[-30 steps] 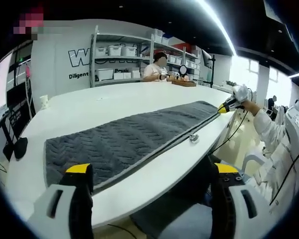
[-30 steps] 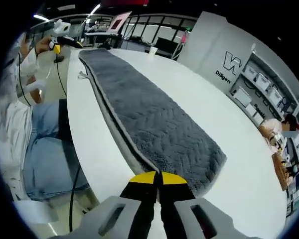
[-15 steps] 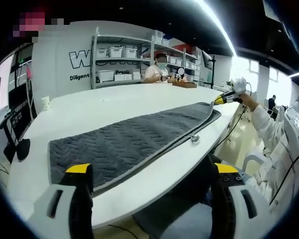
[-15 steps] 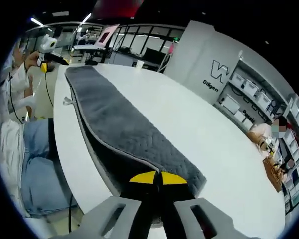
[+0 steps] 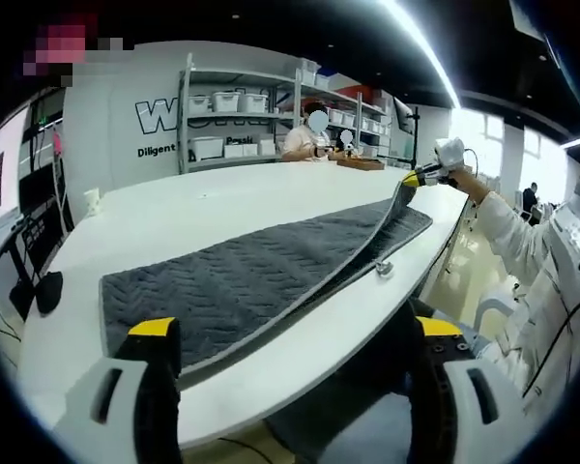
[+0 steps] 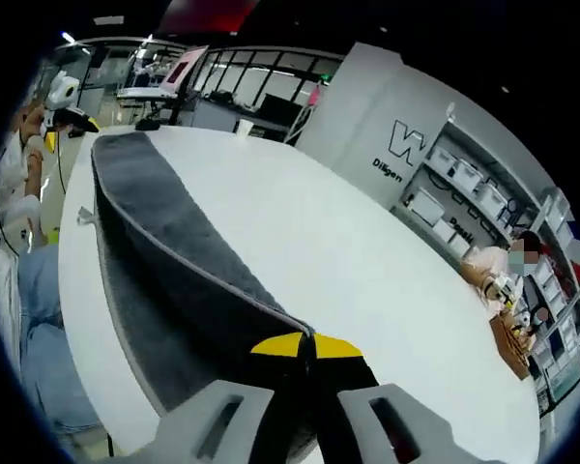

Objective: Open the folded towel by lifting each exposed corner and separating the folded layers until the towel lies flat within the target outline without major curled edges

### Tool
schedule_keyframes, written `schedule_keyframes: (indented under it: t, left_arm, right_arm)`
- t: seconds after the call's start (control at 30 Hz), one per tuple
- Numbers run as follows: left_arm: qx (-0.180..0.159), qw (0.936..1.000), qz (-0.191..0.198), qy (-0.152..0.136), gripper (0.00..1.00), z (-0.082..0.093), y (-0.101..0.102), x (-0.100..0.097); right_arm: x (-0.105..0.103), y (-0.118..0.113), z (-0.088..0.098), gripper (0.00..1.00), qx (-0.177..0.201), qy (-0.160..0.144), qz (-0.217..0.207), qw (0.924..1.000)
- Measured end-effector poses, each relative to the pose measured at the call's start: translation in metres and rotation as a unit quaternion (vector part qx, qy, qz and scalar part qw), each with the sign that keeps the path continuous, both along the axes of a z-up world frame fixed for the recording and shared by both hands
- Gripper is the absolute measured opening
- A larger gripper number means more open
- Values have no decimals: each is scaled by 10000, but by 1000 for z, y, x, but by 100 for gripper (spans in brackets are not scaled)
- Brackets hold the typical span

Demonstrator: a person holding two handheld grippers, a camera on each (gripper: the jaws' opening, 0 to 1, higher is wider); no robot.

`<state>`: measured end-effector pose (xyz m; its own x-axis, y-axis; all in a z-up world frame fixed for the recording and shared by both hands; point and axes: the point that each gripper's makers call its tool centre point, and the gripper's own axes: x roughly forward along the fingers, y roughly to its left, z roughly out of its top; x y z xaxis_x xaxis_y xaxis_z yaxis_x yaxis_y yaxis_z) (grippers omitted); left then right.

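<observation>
The right gripper point(image 6: 311, 340), at 6 o'clock in the right gripper view, is seen with its yellow-tipped jaws pressed together on the near corner of the grey towel's point(image 6: 164, 261) top layer, which is raised off the white table point(image 6: 367, 280). In the left gripper view the same gripper point(image 5: 413, 179) is found at 2 o'clock, with the lifted edge running up to it from the towel point(image 5: 242, 275). The left gripper point(image 5: 295, 333) is held with its jaws spread wide and nothing between them, at 6 o'clock of its own view, near the towel's other end.

The towel is laid lengthwise along the table's near edge, folded along its length, with a small loop tag point(image 5: 384, 268) beside its border.

Risks, as judged: since only one corner is pinched, the far half of the layer may lag, twist or curl back. A thin pinch may slip. The whole towel may be dragged off the table edge if the lower layer is not freed.
</observation>
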<state>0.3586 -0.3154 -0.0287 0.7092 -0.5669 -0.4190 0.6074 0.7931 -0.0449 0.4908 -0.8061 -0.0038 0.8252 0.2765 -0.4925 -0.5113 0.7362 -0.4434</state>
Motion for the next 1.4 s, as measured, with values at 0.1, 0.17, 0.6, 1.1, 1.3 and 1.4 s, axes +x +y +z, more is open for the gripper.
schedule_keyframes:
  t: [0.1, 0.17, 0.6, 1.1, 1.3, 1.4]
  left_arm:
    - [4, 10000, 30, -16, 96, 1, 3, 5]
    - [26, 10000, 56, -12, 96, 1, 5, 8]
    - [-21, 10000, 48, 51, 96, -4, 7, 12]
    - [-22, 9998, 161, 85, 95, -6, 10, 19]
    - [135, 9994, 301, 66, 94, -9, 14, 28]
    - [135, 9994, 326, 61, 92, -8, 15, 30]
  right_arm:
    - [13, 3, 3, 0, -70, -46, -37, 10000]
    - [21, 3, 5, 0, -88, -78, -87, 9999]
    - [76, -9, -32, 0, -495, 261, -496, 9972]
    - [74, -16, -66, 22, -650, 602, -891, 9921]
    - [59, -24, -46, 59, -481, 449, -1120, 9915]
    - [47, -24, -41, 71, -444, 410, -1121, 9919]
